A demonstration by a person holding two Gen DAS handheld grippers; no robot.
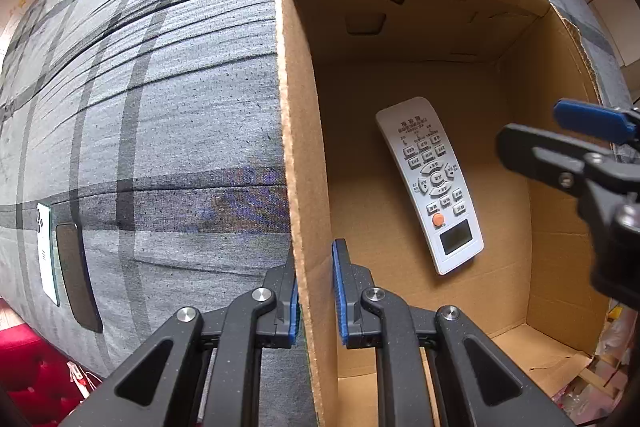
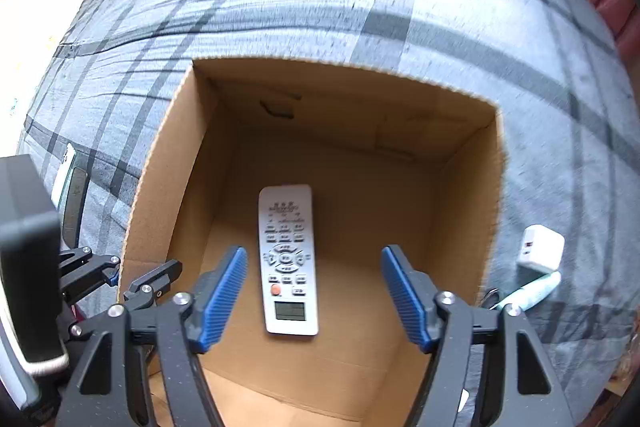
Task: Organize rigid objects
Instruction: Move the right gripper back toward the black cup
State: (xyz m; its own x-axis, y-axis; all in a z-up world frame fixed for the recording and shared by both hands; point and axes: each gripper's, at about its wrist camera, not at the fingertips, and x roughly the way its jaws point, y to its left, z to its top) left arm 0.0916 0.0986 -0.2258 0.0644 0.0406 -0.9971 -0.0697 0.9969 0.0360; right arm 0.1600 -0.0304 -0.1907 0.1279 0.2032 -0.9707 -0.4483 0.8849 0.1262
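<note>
Grey plaid bedding [image 2: 400, 7] covers a bed that fills both views, with pale wallpaper printed with small figures behind it and something red along the far right edge. On the bed stands one open brown cardboard box [image 2: 472, 195], its flaps gone or folded away, seen from above.

Judging by how things lie, the task is begun but far from done. One thing is stowed: a white rectangular remote control with grey buttons, an orange button and a small display [image 2: 289, 259], lying flat and face up on the box floor, clear of all four walls. Four things lie out on the bedding. To the left of the box are two flat phone-like slabs side by side, one white [image 1: 47, 251] and one dark [image 1: 78, 275]. To the right of the box are one white cube-shaped charger plug [image 2: 540, 253] and, just beside it, one pale tube-like thing [image 2: 532, 293] that I cannot identify.

The left claw [image 1: 316, 291] straddles the box's left wall, one pad outside and one inside; the inner pad shows a small gap from the cardboard, so it looks nearly closed but not clearly clamped, and I cannot tell for sure. The right claw [image 2: 314, 295] hangs over the box with its jaws spread wide and nothing between them, directly above the remote.
</note>
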